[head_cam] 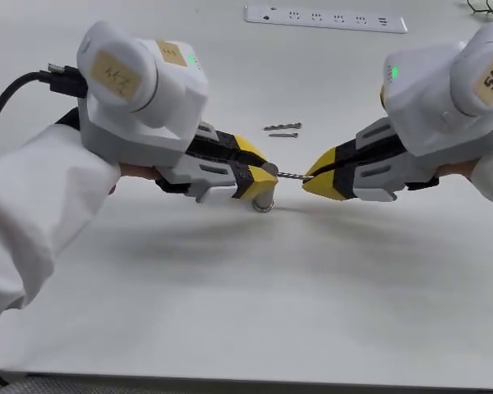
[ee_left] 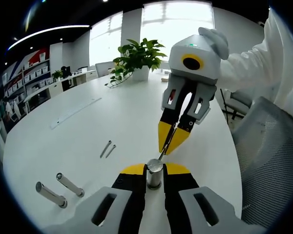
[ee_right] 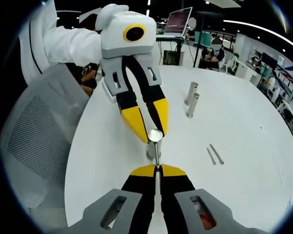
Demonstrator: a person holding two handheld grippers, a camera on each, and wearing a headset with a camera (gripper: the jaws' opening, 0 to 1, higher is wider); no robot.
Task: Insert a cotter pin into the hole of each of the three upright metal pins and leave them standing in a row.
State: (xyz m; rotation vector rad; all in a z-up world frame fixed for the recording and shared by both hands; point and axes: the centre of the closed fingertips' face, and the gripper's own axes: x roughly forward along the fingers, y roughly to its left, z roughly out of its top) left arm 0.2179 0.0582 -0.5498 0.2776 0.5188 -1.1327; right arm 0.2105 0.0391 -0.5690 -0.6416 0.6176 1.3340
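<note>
Cotter pin (head_cam: pixel 292 175), pinched in right tongs (head_cam: pixel 314 179) at 3 o'clock of the metal pin (head_cam: pixel 264 202) that left tongs (head_cam: pixel 267 174) clamp, may bend if misaligned.

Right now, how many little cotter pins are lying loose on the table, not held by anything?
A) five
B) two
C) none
B: two loose cotter pins lie side by side on the table, while the right gripper holds a third cotter pin at the metal pin in the left gripper.
</note>
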